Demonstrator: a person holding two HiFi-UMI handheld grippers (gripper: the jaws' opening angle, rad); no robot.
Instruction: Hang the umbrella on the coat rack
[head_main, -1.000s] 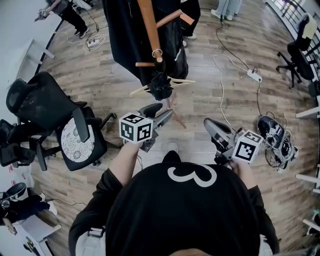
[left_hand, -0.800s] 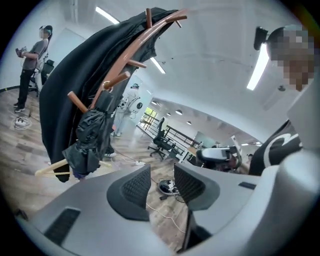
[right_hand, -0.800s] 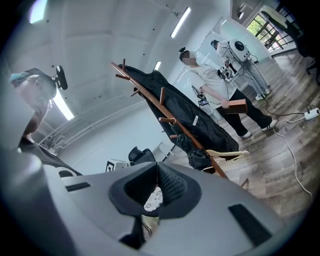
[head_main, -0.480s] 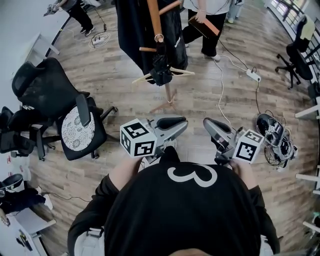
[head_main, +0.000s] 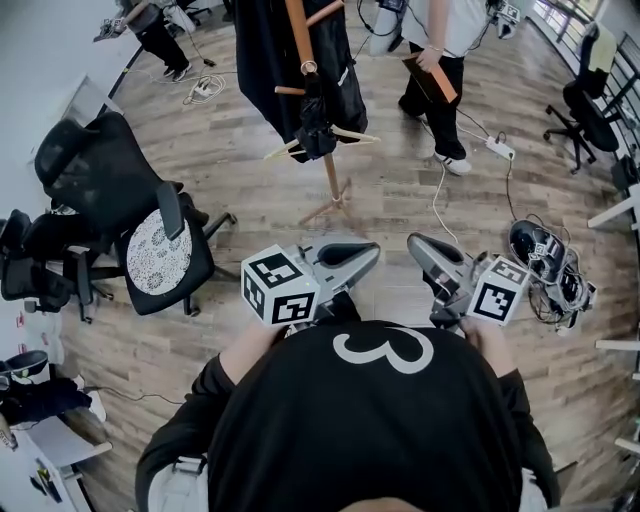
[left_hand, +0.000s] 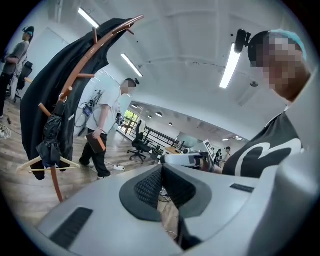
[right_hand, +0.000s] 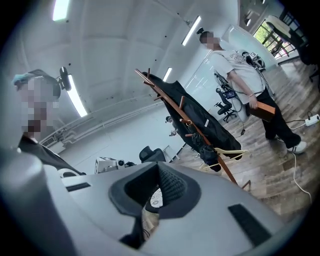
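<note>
In my head view the umbrella (head_main: 316, 130) hangs on the coat rack (head_main: 299, 35) at top centre, but only the gripper views show left gripper (head_main: 368, 250) and right gripper (head_main: 416, 243) jaws pressed together, empty.

Head view looks steeply down; both gripper views share the coat rack (head_main: 331, 180) ahead.

Black umbrella (head_main: 316, 125) on wooden coat rack (head_main: 330, 180)

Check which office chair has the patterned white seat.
The chair nearest the left claw; the far-left chair and the top-right chair are plain black.
</note>
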